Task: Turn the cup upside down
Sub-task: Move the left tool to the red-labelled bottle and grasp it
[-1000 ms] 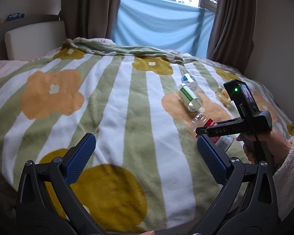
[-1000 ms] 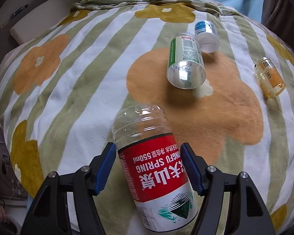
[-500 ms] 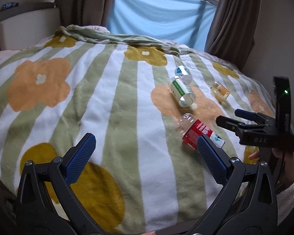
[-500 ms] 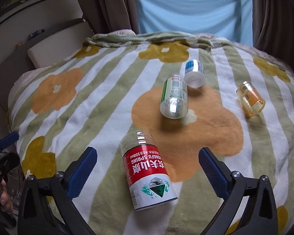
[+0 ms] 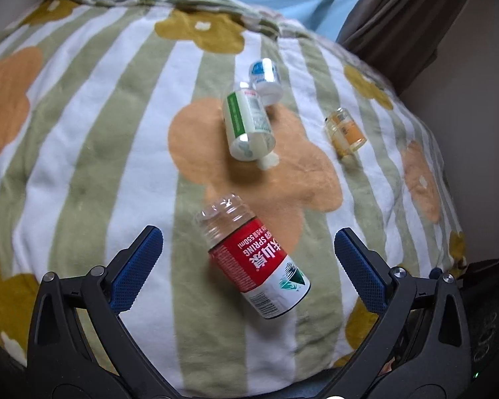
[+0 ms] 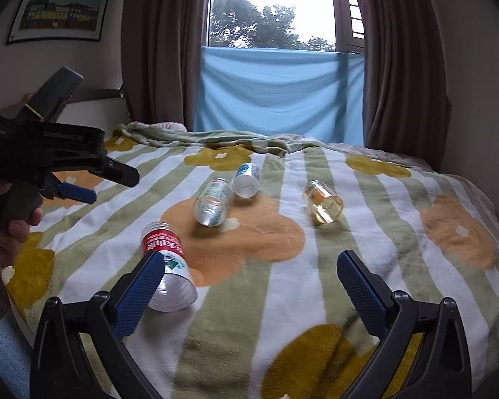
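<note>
A clear cup with a red label (image 5: 252, 259) lies on its side on the flowered blanket (image 5: 83, 133), open mouth toward me. My left gripper (image 5: 248, 244) hangs open above it, one blue pad on each side and neither touching. In the right wrist view the same red cup (image 6: 168, 266) lies beside the left finger of my right gripper (image 6: 252, 266), which is open and holds nothing. The left gripper (image 6: 106, 184) shows there at the left, held by a hand.
Three more cups lie on their sides farther back: a green-labelled one (image 5: 248, 123), a blue-labelled one (image 5: 266, 78) touching it, and an amber one (image 5: 344, 129) to the right. The bed edge runs along the front. Curtains and a blue sheet hang behind.
My right gripper opened, let go of the red cup and drew back to the right. My left gripper swung right and tilted down over that cup.
</note>
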The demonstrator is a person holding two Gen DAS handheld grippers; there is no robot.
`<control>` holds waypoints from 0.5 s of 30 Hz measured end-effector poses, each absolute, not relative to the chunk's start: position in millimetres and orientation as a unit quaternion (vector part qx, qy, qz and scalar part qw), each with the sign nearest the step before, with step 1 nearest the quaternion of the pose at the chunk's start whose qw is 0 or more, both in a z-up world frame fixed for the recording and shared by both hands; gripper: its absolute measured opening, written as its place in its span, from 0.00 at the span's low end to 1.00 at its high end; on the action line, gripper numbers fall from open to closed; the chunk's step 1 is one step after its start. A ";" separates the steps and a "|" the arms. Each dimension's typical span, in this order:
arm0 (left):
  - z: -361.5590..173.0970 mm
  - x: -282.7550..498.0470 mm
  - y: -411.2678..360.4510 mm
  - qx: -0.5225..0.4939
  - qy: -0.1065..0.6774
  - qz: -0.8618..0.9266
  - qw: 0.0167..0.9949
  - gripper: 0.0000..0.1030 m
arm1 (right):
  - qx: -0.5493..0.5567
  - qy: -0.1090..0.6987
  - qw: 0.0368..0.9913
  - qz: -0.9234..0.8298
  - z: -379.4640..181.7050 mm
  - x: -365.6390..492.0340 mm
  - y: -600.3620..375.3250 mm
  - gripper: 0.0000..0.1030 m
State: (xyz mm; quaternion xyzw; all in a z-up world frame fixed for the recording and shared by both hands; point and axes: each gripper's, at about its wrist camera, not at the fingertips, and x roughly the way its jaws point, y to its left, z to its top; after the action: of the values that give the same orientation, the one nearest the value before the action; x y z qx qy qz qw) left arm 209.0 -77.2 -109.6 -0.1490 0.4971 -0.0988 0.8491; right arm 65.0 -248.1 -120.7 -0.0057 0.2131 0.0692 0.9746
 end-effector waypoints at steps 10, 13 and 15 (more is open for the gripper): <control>-176.5 259.5 -105.1 -0.179 0.617 -0.046 0.765 0.96 | 0.030 0.207 0.974 0.083 -143.4 53.2 -267.2 1.00; -184.9 264.2 -108.4 -0.163 0.633 -0.030 0.756 0.96 | 0.044 0.211 0.973 0.087 -149.3 54.5 -273.0 1.00; -192.3 266.3 -108.7 -0.158 0.645 -0.024 0.747 0.91 | 0.051 0.212 0.972 0.090 -151.6 54.9 -276.2 1.00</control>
State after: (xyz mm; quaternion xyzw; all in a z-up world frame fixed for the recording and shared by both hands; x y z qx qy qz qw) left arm 266.3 -108.7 -192.3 -0.1580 0.6451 -0.0239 0.7472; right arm 54.9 -276.2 -151.6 0.0507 0.2117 0.0903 0.9718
